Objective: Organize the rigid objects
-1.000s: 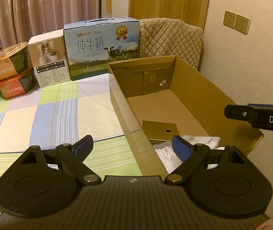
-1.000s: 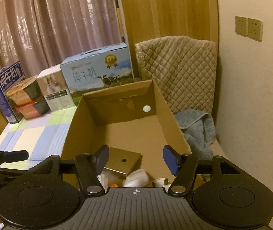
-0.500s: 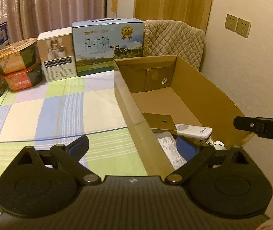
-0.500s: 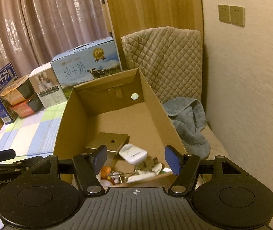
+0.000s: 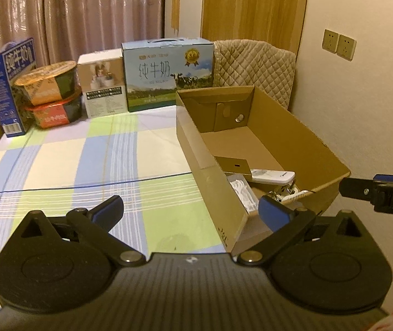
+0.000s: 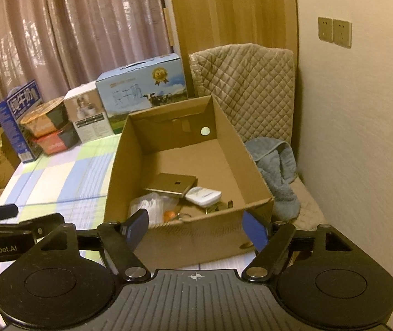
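Observation:
An open cardboard box (image 5: 318, 143) (image 6: 185, 237) stands on the right side of the checked table (image 5: 86, 165). Inside lie a flat gold box (image 6: 173, 184) (image 5: 235, 164), a white remote-like device (image 6: 204, 195) (image 5: 272, 176), a clear bag of white pieces (image 6: 152, 204) (image 5: 242, 190), keys and a small orange thing (image 6: 170, 215). My left gripper (image 5: 190, 209) is open and empty, held back above the box's near left corner. My right gripper (image 6: 196, 227) is open and empty, in front of the box's near wall.
At the table's back stand a light blue milk carton case (image 5: 167, 74), a white product box (image 5: 103, 85), two stacked noodle bowls (image 5: 50, 96) and a dark blue milk box (image 5: 8, 82). A quilted chair (image 6: 243, 88) with a grey towel (image 6: 279, 171) sits behind the box by the wall.
Both grippers have pulled back and up from the box, so more of the box and its contents shows. Both stay open and empty.

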